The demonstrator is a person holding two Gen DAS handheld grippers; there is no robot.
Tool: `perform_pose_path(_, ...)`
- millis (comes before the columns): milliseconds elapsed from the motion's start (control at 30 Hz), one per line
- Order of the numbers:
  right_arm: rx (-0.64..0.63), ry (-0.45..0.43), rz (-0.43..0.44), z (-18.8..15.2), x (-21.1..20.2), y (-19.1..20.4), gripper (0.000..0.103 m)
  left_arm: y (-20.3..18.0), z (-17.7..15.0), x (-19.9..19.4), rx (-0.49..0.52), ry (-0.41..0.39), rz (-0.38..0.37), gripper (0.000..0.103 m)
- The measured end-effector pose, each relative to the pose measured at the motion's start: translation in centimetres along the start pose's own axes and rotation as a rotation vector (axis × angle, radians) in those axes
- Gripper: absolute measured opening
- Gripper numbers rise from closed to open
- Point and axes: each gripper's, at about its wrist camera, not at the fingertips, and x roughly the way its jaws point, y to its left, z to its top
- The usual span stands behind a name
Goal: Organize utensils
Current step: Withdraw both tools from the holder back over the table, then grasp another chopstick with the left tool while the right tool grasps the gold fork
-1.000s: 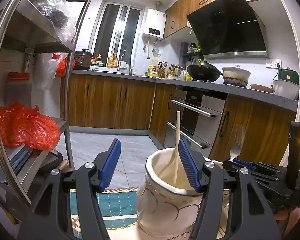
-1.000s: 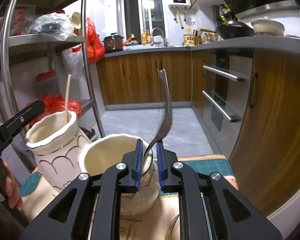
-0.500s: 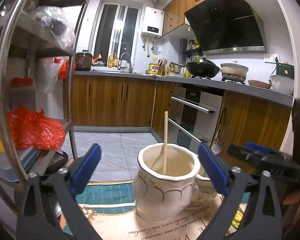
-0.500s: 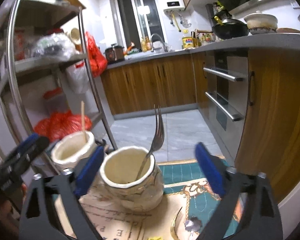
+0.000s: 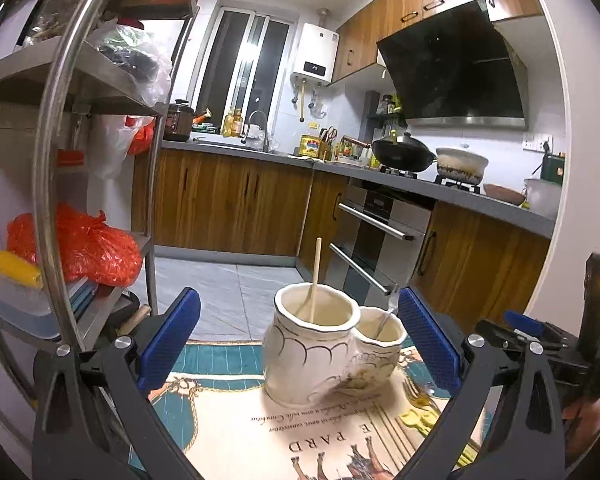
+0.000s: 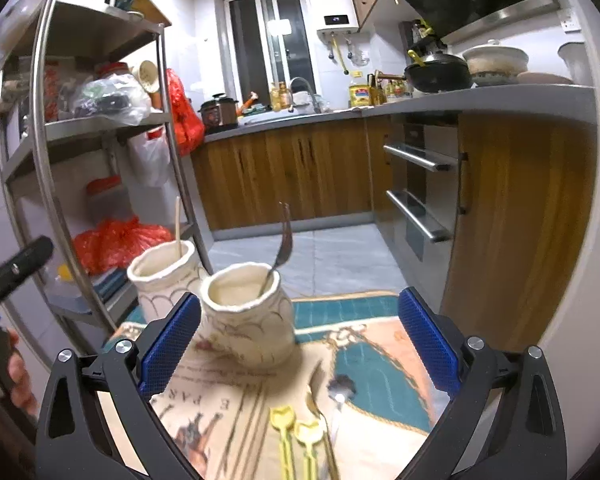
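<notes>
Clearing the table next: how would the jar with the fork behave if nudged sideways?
The jar looks glazed ceramic, so probably heavy and breakable. Its wide belly suggests sliding before tipping. The leaning fork would likely rattle or swing.

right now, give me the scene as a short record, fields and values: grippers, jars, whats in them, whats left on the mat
left gripper: open, empty
right gripper: open, empty
taller jar: holds a wooden stick
shorter jar: holds a metal fork, tines up
jars: side by side on the printed mat
left on mat: two yellow utensils, metal utensils beside them
</notes>
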Motion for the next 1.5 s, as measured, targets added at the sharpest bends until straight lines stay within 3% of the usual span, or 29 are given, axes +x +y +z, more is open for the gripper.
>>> perform_pose_path(233,-0.033,-0.006,0.004,0.4,-3.1,-0.6,0.098,-0.2,0.7,-1.4,-0.001,0.032,0.036,0.098)
perform_pose_path(433,-0.029,0.005,-0.029,0.5,-4.3,-1.7,0.098,-0.7,0.6,-2.1,0.057,0.049,0.1,0.098)
perform_pose_path(667,-0.032,0.004,-0.048,-0.5,-4.9,-3.1,0.098,-1.1,-0.6,-1.6,0.103,0.114,0.099,0.098)
perform_pose_path(933,-0.021,0.09,-0.052,-2.3,-4.2,-4.6,0.098,-2.6,-3.3,-0.2,0.127,0.237,0.034,0.098)
perform_pose_path(1167,-0.053,0.191,-0.043,-4.8,-2.8,-5.2,0.098,-5.4,-7.8,2.0,0.202,0.394,-0.03,0.098)
perform_pose_path(1500,-0.076,0.282,-0.053,-6.6,-1.4,-5.5,0.098,-8.4,-12.1,4.6,0.268,0.564,-0.043,0.096)
